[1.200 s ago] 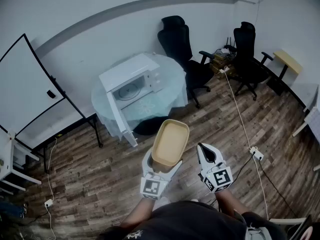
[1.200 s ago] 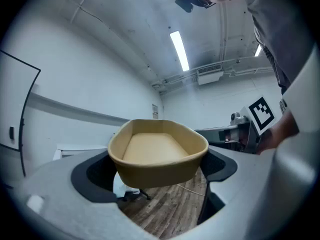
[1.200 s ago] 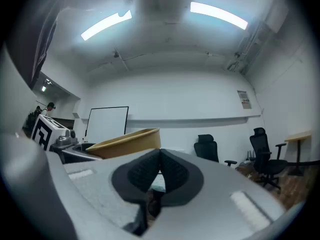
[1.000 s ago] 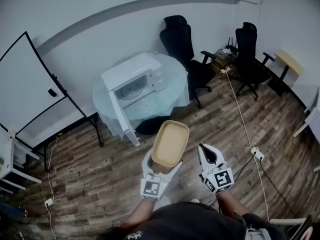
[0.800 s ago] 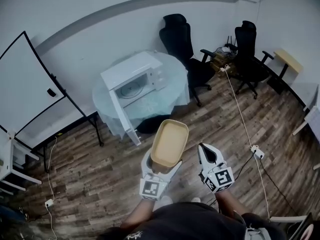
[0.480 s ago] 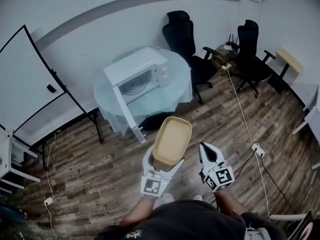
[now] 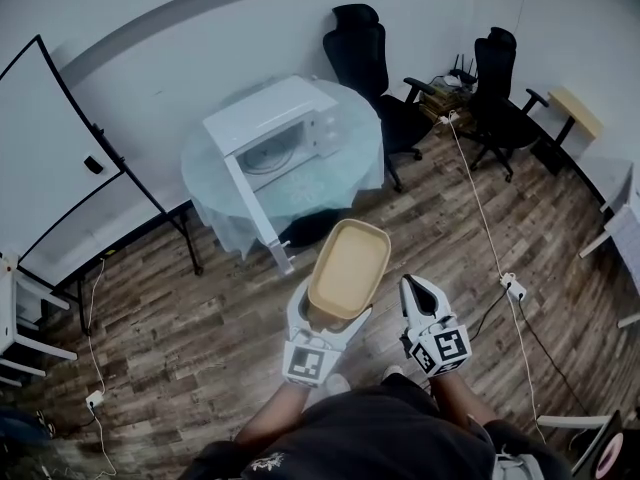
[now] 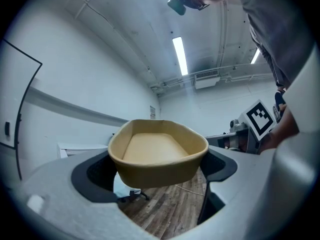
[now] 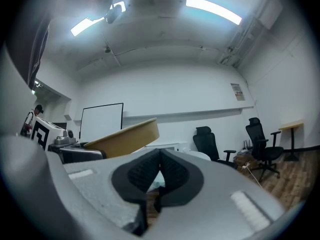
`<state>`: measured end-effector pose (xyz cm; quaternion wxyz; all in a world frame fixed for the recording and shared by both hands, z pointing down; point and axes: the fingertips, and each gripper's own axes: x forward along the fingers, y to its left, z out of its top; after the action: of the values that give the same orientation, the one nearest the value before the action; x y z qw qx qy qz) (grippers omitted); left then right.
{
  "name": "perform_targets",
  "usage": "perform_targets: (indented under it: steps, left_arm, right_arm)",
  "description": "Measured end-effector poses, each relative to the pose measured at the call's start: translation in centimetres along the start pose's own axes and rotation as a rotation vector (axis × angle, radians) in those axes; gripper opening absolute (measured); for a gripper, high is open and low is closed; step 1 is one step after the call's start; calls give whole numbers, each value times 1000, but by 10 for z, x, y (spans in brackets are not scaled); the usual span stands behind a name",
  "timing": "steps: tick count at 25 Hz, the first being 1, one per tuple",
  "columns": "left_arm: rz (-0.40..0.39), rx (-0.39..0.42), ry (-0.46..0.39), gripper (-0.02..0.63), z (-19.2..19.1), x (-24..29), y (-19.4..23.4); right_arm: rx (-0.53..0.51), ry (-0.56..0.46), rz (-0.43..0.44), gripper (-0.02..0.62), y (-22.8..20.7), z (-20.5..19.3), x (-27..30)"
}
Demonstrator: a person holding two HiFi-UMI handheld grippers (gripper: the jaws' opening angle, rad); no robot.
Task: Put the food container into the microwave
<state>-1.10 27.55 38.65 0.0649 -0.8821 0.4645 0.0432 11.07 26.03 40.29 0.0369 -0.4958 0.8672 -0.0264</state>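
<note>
A tan, empty food container (image 7: 349, 267) is held up in front of me, and my left gripper (image 7: 328, 313) is shut on its near end. In the left gripper view the container (image 8: 158, 151) fills the space between the jaws. My right gripper (image 7: 420, 295) hangs beside it on the right, shut on nothing; in the right gripper view its black pads (image 9: 160, 173) meet and the container (image 9: 125, 137) shows at the left. A white microwave (image 7: 272, 133) with its door (image 7: 252, 211) swung open stands on a round glass table (image 7: 320, 178) ahead.
Two black office chairs (image 7: 372, 63) (image 7: 497, 78) stand beyond the table at the right. A whiteboard (image 7: 55, 163) on a stand is at the left. A white cable with a power strip (image 7: 512, 287) runs over the wooden floor at the right. A small wooden table (image 7: 574, 111) stands far right.
The table and microwave have come slightly nearer and shifted in the head view. The left gripper still holds the container and the right gripper stays shut beside it.
</note>
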Motion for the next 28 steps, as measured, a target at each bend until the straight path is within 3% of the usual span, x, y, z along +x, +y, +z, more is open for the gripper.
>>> perform_targets:
  steps: [11,28]
  left_arm:
    - [14,3,20,517,-6,36,-11]
    - [150,10,49,517,-7,135,-32]
  right_arm:
    - [19,8,18,0,-39,-3,8]
    - [73,-23,110,2,-151,6,42]
